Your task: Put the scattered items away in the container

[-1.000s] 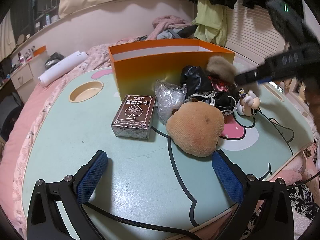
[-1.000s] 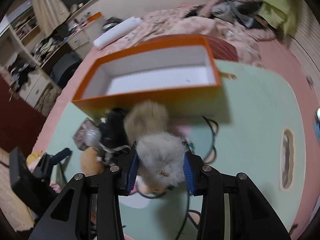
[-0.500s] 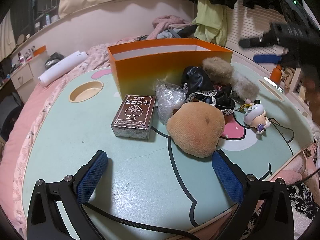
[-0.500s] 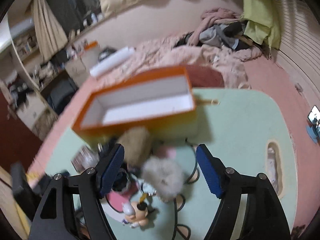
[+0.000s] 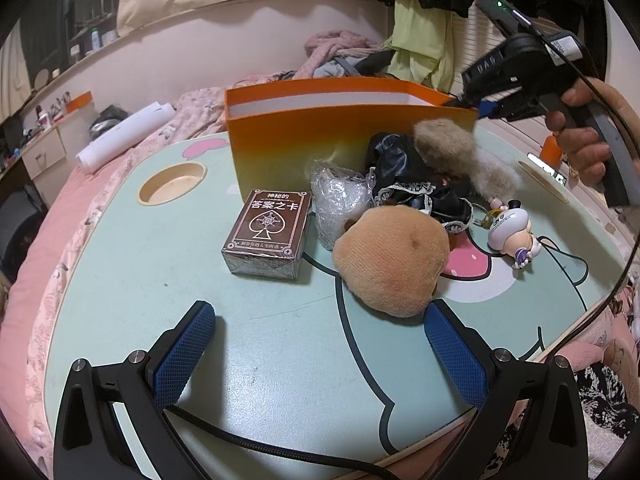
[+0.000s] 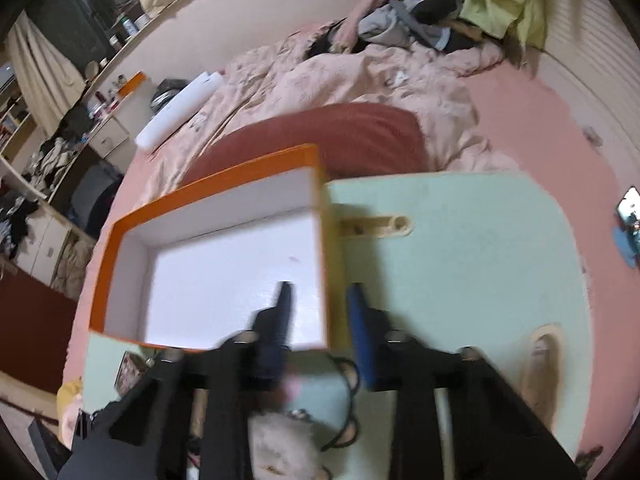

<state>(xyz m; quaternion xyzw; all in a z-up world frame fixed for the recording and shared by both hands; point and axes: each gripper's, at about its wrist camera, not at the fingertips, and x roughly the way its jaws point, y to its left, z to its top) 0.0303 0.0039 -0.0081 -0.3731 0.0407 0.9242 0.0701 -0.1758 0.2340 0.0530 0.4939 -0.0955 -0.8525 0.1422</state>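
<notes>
Nothing is in the box [image 6: 224,264] yet; its white floor is bare. It stands at twelve o'clock on the bench [image 5: 280,380]. Left to tidy, just in front of it: the card deck [image 5: 267,236], plastic wrap [image 5: 340,200], brown plush [image 5: 392,260], black lace cloth [image 5: 416,184], fur tail [image 5: 464,152] and figurine [image 5: 512,236].

My left tool [image 5: 320,360] gapes wide, empty. My right tool [image 6: 320,320] is closing across the box's right wall, narrow; whether it grips I cannot tell.

The deck reads "神秘的 答案之卡" over a spade.
</notes>
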